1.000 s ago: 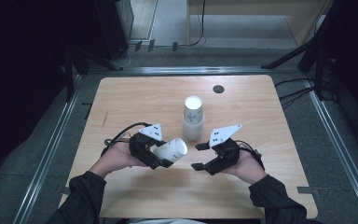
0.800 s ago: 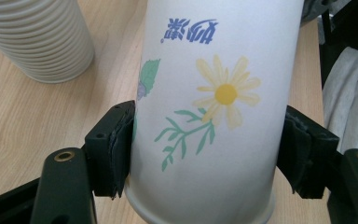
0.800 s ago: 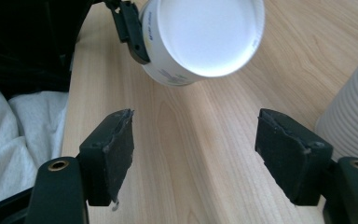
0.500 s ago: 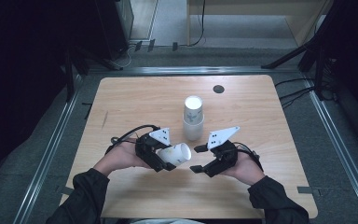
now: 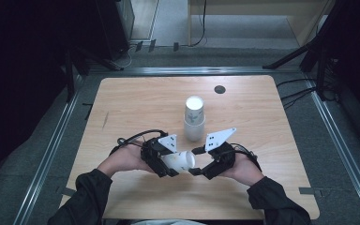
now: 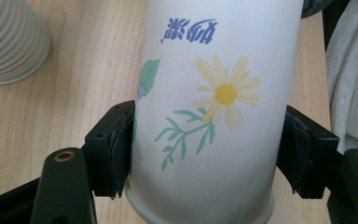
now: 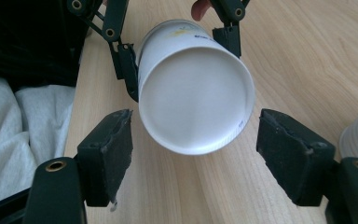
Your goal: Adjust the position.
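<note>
The left gripper (image 6: pixel 207 154) has both black jaws pressed flat against the sides of a white paper cup (image 6: pixel 214 93), clamping it near its rim end — the pads (image 6: pixel 119 144) touch the wall on each side with no gap. In the left gripper view the cup's wall carries a yellow daisy, green sprigs and blue lettering that reads upside down.

The right gripper (image 7: pixel 193 158) has its jaws spread wide, one on each side of the cup's flat white bottom (image 7: pixel 196 100). Its pads (image 7: pixel 112 151) stand clear of the cup, not touching it. In that view the cup points its closed base straight toward the camera, and the left gripper's jaws show behind it, pinching the body.

From the high view the cup (image 5: pixel 180 161) lies roughly on its side, held just above the wooden table (image 5: pixel 136 103) between the two grippers, near the table's front edge. The left gripper (image 5: pixel 161 159) sits at its left, the right gripper (image 5: pixel 204 161) just to its right — each in one of the person's hands, dark sleeves coming in from below.

Behind them, near the table's middle, stands a stack of ribbed paper cups (image 5: pixel 194 119), upright and well apart from the held cup. A small dark disc (image 5: pixel 220 89) sits in the tabletop toward the far edge.
</note>
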The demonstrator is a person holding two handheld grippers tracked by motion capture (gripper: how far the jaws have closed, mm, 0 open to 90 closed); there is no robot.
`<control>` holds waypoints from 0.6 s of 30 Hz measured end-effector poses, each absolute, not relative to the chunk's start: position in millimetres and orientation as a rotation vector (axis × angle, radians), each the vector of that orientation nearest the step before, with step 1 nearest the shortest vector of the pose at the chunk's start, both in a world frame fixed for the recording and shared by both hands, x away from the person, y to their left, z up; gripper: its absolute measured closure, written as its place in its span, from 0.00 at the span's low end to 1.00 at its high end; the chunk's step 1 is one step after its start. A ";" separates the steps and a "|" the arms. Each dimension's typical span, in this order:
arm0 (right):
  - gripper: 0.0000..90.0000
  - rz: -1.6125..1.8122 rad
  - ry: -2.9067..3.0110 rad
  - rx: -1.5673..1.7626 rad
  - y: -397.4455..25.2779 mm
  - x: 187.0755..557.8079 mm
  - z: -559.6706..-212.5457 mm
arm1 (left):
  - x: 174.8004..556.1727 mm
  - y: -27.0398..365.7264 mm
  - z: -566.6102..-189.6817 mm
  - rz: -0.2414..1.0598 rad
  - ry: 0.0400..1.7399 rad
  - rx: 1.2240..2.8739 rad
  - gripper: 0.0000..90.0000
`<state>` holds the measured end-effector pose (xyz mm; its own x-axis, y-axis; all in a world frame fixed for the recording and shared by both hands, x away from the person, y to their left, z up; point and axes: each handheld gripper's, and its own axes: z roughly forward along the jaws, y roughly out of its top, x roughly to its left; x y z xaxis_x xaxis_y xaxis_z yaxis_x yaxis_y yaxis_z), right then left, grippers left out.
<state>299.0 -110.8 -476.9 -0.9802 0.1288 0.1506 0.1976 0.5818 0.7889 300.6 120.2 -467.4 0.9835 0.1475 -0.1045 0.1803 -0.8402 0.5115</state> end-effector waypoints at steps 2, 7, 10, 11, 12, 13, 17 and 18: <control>0.30 -1.365 -2.727 -0.275 -109.4 298.4 -477.7 | 300.7 118.5 -468.5 -0.089 0.228 2.589 0.31; 0.29 -1.344 -2.749 -0.242 -103.5 297.2 -479.9 | 300.1 115.3 -470.4 -0.103 0.202 2.595 0.31; 0.28 -1.339 -2.759 -0.223 -98.5 296.8 -481.0 | 299.4 113.8 -470.4 -0.111 0.192 2.597 0.31; 0.28 -1.327 -2.760 -0.221 -97.0 296.3 -481.1 | 299.1 113.4 -470.5 -0.116 0.188 2.595 0.31; 0.28 -1.326 -2.764 -0.210 -95.6 296.1 -481.4 | 298.7 113.0 -470.5 -0.119 0.185 2.592 0.31; 0.28 -1.318 -2.765 -0.205 -94.5 295.4 -481.6 | 298.6 112.7 -470.6 -0.122 0.180 2.590 0.31; 0.30 -1.327 -2.775 -0.189 -91.0 293.8 -481.3 | 298.1 111.7 -471.0 -0.133 0.171 2.587 0.31; 0.33 -1.325 -2.776 -0.186 -91.0 293.7 -481.0 | 297.7 111.5 -470.8 -0.131 0.171 2.583 0.31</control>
